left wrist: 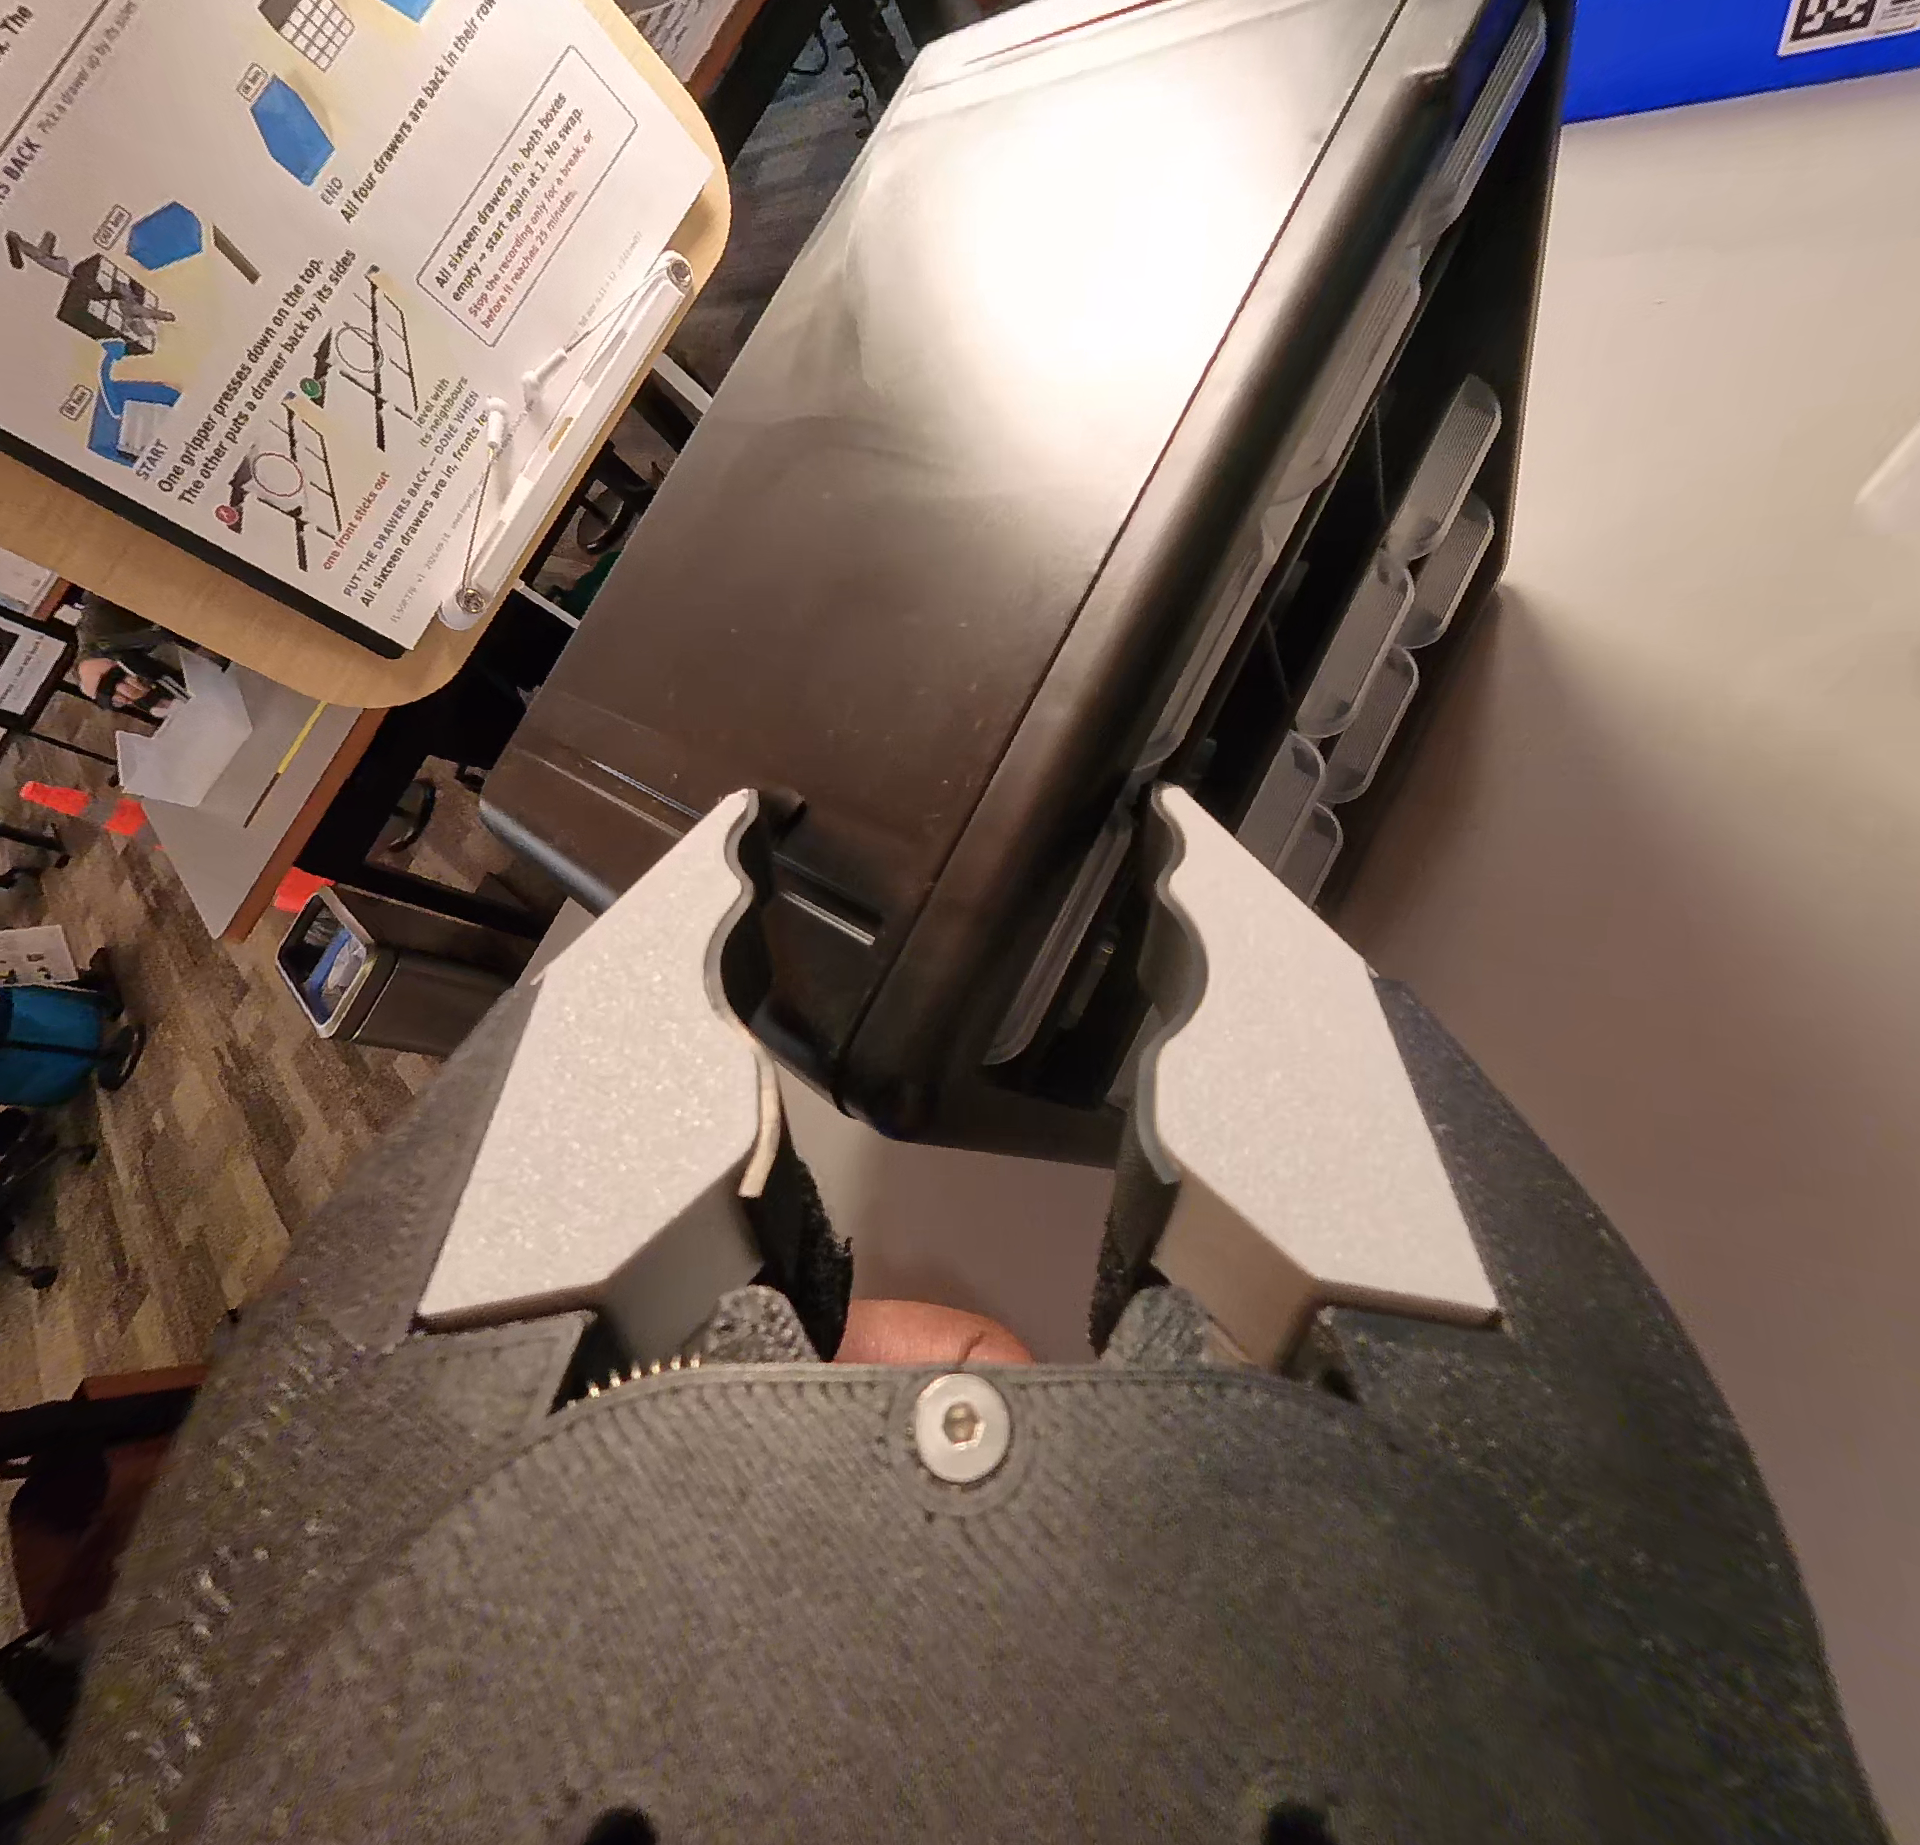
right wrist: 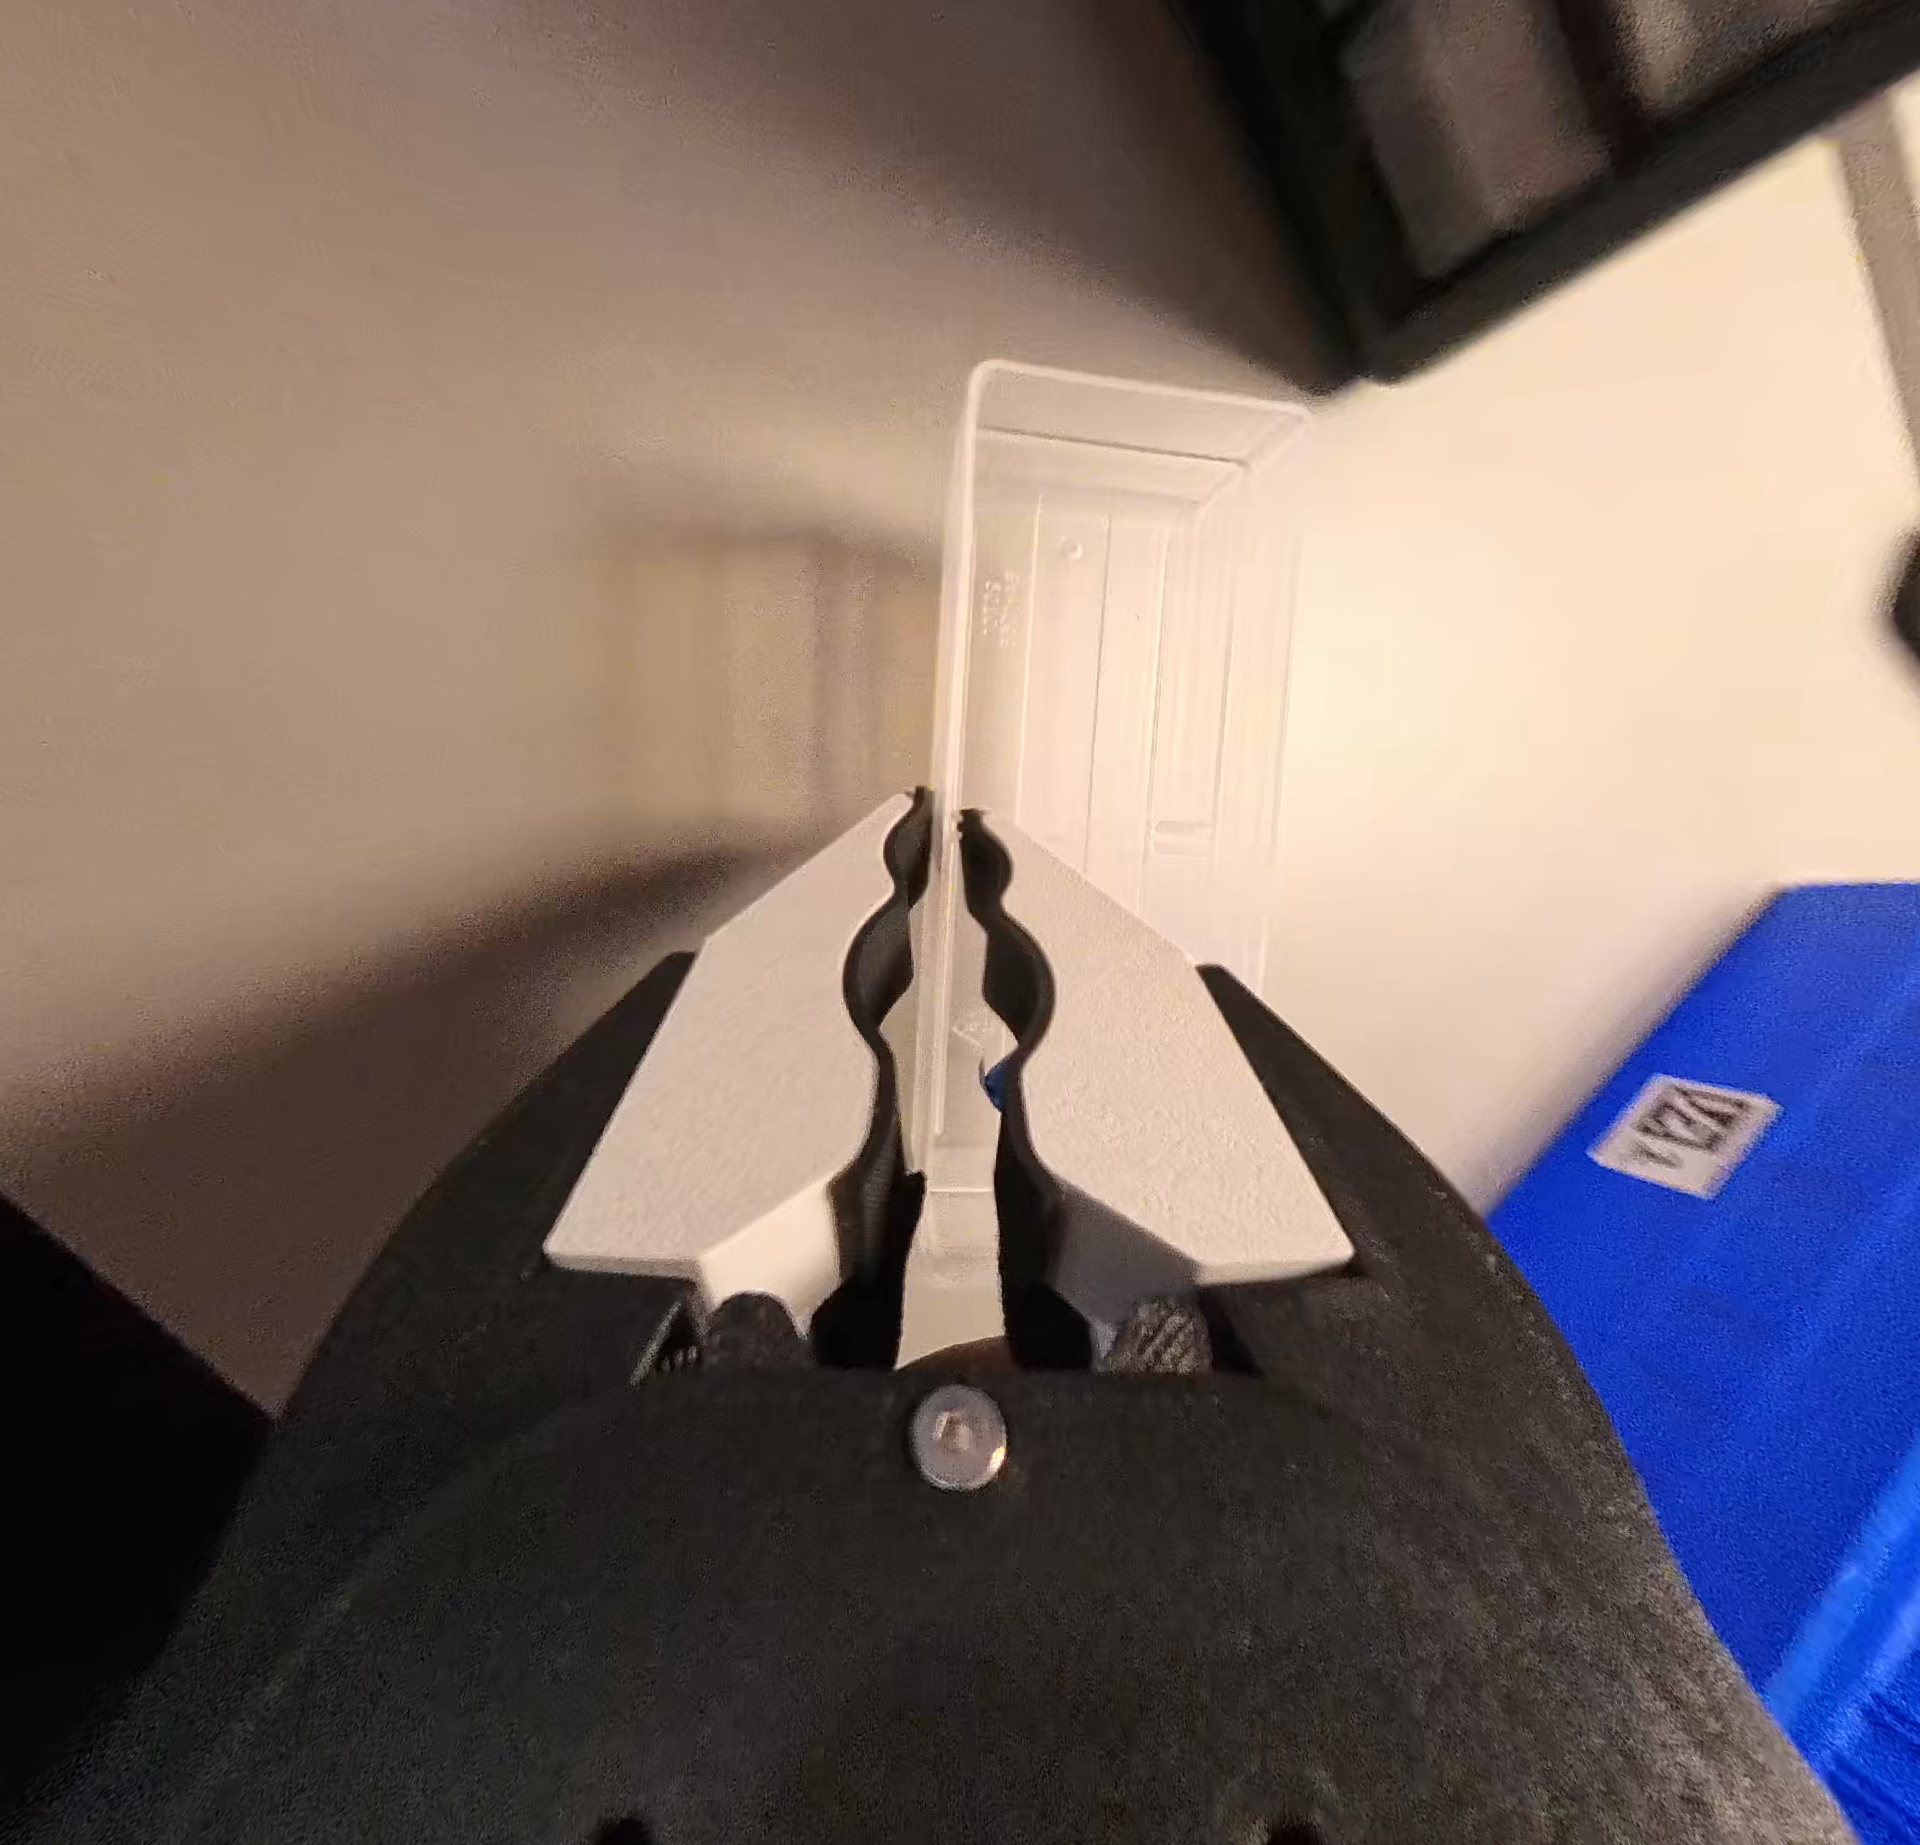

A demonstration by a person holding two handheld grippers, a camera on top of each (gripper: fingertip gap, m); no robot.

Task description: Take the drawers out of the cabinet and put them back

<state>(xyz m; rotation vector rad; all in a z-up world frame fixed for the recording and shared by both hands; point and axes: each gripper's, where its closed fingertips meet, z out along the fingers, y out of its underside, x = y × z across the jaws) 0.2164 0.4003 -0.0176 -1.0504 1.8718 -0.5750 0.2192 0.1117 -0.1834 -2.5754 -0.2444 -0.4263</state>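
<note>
Right wrist view: clear drawer's (right wrist: 1122, 652) wall pinched in right claw (right wrist: 940, 808).

An instruction sheet (left wrist: 312, 237) on a wooden board (left wrist: 644, 424) sits at ten o'clock; a blue box (right wrist: 1714, 1276) at four o'clock.

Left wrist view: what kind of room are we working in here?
Probably an office-style data-collection workroom. A printed instruction sheet stands on a wooden board beside the black drawer cabinet, patterned carpet covers the floor, and a blue bin carrying a square printed marker sits behind.
</note>
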